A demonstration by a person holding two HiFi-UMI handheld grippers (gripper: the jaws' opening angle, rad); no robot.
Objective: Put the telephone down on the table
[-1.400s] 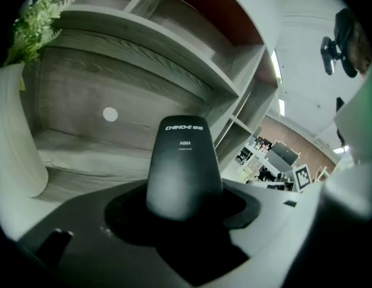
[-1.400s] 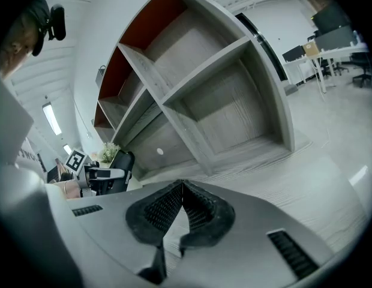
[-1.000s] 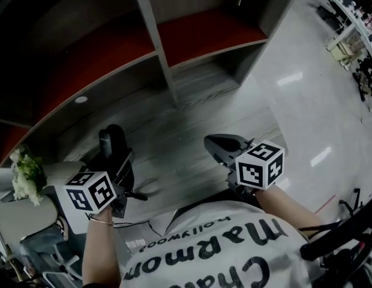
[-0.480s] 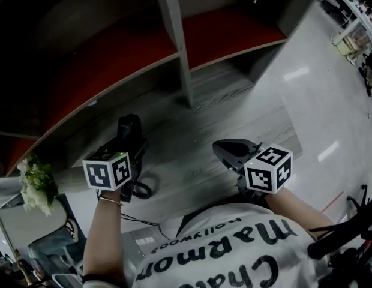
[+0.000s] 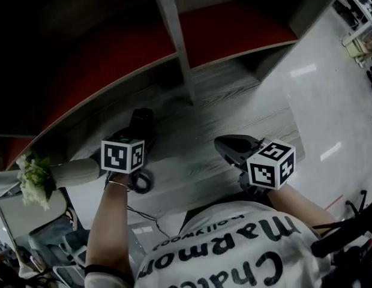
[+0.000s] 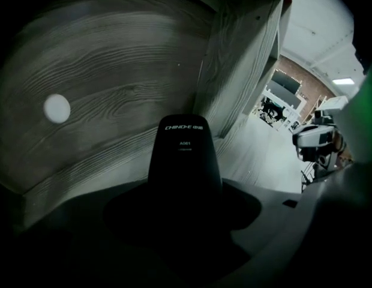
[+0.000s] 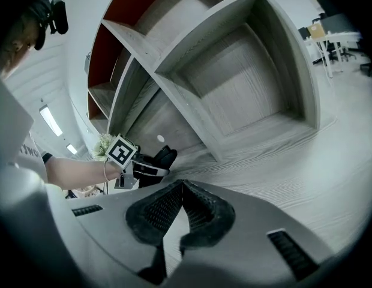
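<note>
A black telephone handset point(image 6: 185, 161) fills the middle of the left gripper view, sticking up between the dark jaws of my left gripper point(image 6: 185, 206), which is shut on it. From the head view the handset point(image 5: 142, 120) hangs over the grey wood-grain table point(image 5: 198, 161), its coiled cord point(image 5: 141, 182) trailing below the marker cube point(image 5: 122, 155). My right gripper point(image 5: 233, 146) hovers over the table to the right, shut with nothing in it; its ribbed pads point(image 7: 201, 212) meet at the tips. The right gripper view also catches the left gripper point(image 7: 140, 167) and the handset point(image 7: 165, 156).
A shelf unit with red back panels point(image 5: 228, 29) and a grey upright divider point(image 5: 174, 35) stands behind the table. A bunch of white flowers point(image 5: 35, 179) sits at the far left. A white round cap point(image 6: 57, 108) marks the wooden panel. The shiny floor point(image 5: 330, 101) lies to the right.
My left gripper has carried the handset forward and to the right, further over the table. The right gripper has hardly moved.
</note>
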